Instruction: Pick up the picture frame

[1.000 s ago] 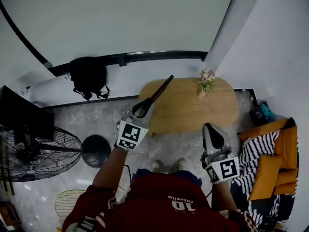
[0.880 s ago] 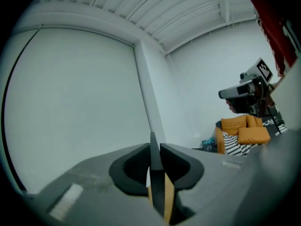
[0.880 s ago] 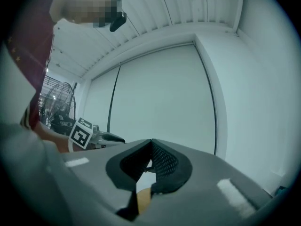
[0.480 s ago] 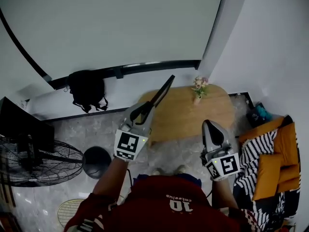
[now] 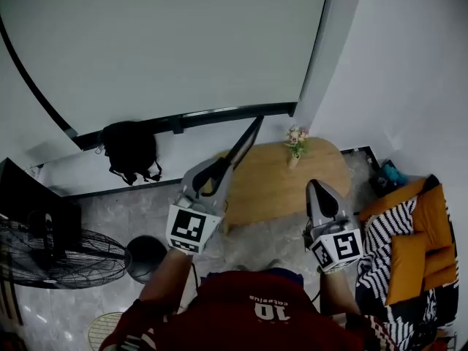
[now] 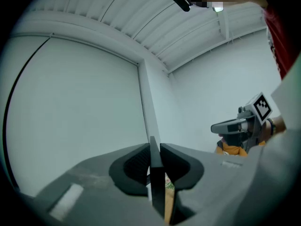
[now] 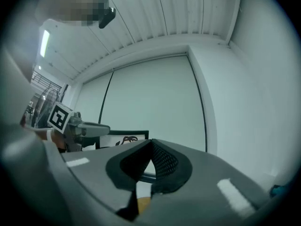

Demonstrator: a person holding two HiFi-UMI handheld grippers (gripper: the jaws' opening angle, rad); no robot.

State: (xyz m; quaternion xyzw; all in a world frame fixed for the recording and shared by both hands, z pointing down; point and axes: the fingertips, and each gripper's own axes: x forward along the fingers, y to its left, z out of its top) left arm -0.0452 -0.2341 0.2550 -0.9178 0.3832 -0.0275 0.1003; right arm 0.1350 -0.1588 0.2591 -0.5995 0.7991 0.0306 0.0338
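Observation:
The picture frame is a thin black-edged panel held above the oval wooden table. My left gripper is shut on its lower end. In the left gripper view the frame stands edge-on with both dark pads pressed against it. From the right gripper view I see the frame's face, white with a dark drawing, beside the left gripper. My right gripper is held level at the right, shut with nothing in it, apart from the frame.
A small vase of flowers stands at the table's far edge. A black backpack leans on the wall at the left, and a floor fan is below it. Orange and striped cushions lie at the right.
Both grippers have risen. The left one has lifted the frame higher above the table, and the right one has come up a little beside it.

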